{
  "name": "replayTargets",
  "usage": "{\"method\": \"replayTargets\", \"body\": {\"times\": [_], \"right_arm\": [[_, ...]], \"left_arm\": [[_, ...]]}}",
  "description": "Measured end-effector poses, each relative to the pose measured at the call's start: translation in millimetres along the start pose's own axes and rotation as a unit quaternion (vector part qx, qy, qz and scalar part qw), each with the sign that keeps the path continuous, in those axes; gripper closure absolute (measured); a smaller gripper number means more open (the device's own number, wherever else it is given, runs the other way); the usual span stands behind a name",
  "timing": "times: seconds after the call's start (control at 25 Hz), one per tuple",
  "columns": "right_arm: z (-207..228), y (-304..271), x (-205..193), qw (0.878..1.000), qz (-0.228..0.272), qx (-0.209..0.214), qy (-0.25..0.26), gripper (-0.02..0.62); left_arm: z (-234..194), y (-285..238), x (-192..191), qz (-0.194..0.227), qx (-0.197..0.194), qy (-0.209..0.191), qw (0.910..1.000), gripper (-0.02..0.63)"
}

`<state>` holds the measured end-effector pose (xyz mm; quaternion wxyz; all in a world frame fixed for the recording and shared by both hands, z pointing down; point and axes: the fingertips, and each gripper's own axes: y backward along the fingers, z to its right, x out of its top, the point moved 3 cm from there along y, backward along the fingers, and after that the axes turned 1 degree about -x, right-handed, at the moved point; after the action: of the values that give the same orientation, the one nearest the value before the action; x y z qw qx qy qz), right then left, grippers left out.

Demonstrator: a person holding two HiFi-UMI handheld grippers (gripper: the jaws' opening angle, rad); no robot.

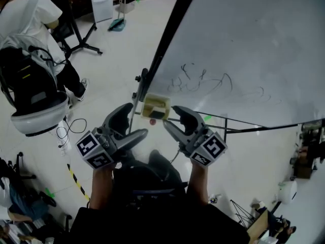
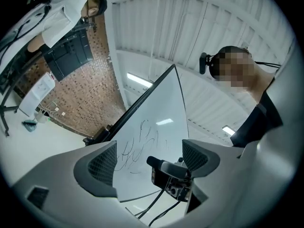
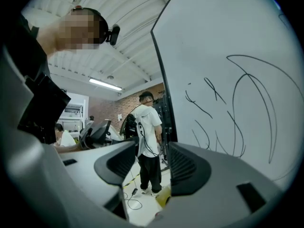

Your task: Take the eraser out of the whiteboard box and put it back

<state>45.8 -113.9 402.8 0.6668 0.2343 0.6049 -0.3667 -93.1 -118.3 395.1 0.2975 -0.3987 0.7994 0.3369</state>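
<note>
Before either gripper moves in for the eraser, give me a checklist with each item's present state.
1. The left gripper is open and empty: ok. Its jaws stand apart in its own view, with nothing gripped.
2. The right gripper is open and empty: ok. Its jaws stand apart, with nothing between them.
3. The whiteboard box is close ahead of both grippers: ok. It hangs at the lower corner of the whiteboard.
4. The eraser is visible in the box: cannot tell. The contents are too small to make out.
5. The person in white is out of the way: ok. They stand well off to the left.
</note>
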Motion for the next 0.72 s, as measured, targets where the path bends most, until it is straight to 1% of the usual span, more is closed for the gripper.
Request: {"method": "replayTargets", "body": {"times": [0.08, 0.2, 0.32, 0.44, 0.56, 0.72], "right_arm": [[1.4, -0.7, -8.3, 1.0, -0.02, -0.02, 0.009, 0.365], [8.5, -2.5, -26.7, 0.997, -0.063, -0.045, 0.022, 0.365], [21.4, -7.1, -50.3, 0.991, -0.117, -0.054, 0.044, 0.365], [36.7, -17.4, -77.5, 0.983, -0.167, -0.045, 0.062, 0.365], [45.3, -25.5, -100.5, 0.974, -0.209, -0.028, 0.079, 0.365], [50.6, -33.6, -118.9, 0.967, -0.236, -0.002, 0.094, 0.365]], "left_arm": [[-4.4, 1.2, -2.5, -0.006, -0.009, 0.008, 0.9999, 0.177], [-10.1, 2.2, -4.9, -0.01, -0.017, 0.01, 0.9997, 0.178], [-12.1, 1.3, -5.6, -0.01, -0.015, 0.002, 0.9998, 0.178], [-15.3, -0.6, -2.7, -0.008, 0.004, -0.006, 0.9999, 0.178], [-14.0, -3.7, -4.9, -0.003, 0.025, -0.007, 0.9997, 0.178], [-8.5, -11.6, -8.6, -0.008, 0.042, -0.018, 0.9989, 0.177]]}}
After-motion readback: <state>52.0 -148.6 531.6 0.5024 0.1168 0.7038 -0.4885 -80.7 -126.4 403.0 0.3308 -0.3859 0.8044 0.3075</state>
